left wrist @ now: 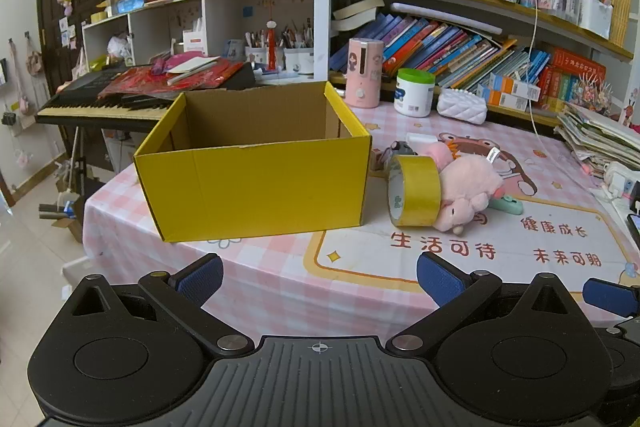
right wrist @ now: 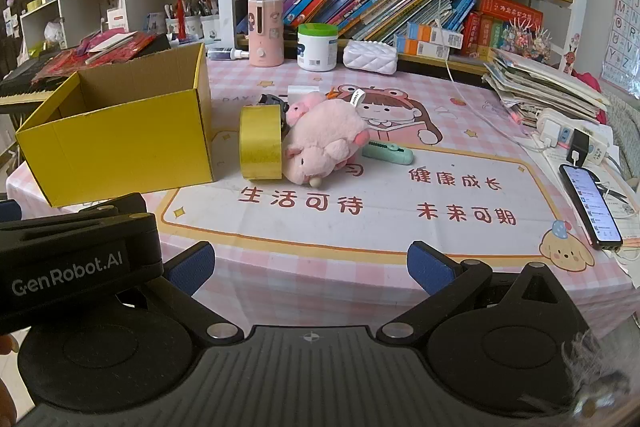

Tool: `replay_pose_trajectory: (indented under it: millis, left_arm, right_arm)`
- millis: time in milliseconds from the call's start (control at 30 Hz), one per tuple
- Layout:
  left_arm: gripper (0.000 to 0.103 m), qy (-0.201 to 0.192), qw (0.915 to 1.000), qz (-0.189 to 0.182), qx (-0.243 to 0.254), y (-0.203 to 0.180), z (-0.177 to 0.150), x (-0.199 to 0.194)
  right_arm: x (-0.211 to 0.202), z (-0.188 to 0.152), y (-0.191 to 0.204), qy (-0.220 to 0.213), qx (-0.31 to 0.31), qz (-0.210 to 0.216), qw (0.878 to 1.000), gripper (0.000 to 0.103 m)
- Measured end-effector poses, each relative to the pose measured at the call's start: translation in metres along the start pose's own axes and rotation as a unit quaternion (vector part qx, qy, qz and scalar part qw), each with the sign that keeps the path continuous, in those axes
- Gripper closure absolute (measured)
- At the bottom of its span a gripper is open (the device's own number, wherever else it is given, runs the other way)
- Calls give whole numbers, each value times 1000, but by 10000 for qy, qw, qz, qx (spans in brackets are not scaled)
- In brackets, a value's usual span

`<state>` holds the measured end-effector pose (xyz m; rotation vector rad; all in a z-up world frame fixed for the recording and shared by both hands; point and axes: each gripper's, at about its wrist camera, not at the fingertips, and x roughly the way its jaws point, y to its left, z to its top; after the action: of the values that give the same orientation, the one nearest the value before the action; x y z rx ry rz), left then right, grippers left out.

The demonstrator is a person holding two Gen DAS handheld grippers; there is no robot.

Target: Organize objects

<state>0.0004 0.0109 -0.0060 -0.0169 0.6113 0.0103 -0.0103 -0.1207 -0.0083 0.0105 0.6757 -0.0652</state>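
An open yellow cardboard box point(left wrist: 256, 187) point(right wrist: 120, 143) stands on the pink checked tablecloth at the left; nothing shows inside it. Right of it a yellow tape roll point(left wrist: 414, 191) point(right wrist: 261, 143) stands on edge against a pink plush pig point(left wrist: 468, 191) point(right wrist: 324, 143). A mint green utility knife point(right wrist: 388, 151) point(left wrist: 506, 205) lies just right of the pig, and a small dark object point(right wrist: 274, 102) sits behind the tape. My left gripper point(left wrist: 320, 277) is open and empty, near the table's front edge before the box. My right gripper point(right wrist: 310, 267) is open and empty, in front of the pile.
A phone point(right wrist: 591, 205) lies at the right edge beside a power strip point(right wrist: 572, 135) and a paper stack point(right wrist: 544, 83). A pink dispenser point(right wrist: 265, 31), white jar point(right wrist: 317, 47) and white case point(right wrist: 370, 55) stand at the back below bookshelves. A keyboard point(left wrist: 100, 103) is left.
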Motion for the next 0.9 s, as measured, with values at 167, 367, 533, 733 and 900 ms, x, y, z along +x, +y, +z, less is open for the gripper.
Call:
replay_pose_trajectory:
  millis: [167,367,533,733,900]
  left_arm:
    - [0,5,10000,2,1,0,0,0]
    - [0,3,10000,-3,2,0,1,0]
    - [0,-12,10000,-10,-2,2,0,-1]
    - [0,-14,10000,-9,-4,3,-1,-1]
    - [0,-11,10000,-8,-5,3,-1,-1]
  right_arm:
    - [1,-1,0,5,-4,3,10000,0]
    - [0,0,0,0,-1,1,10000,0]
    - [0,-1,1,-16,-7,1,10000,0]
    - [0,-2,2,-16,-7,1,10000,0]
    - [-1,-2,2,-18,-9,1,10000,0]
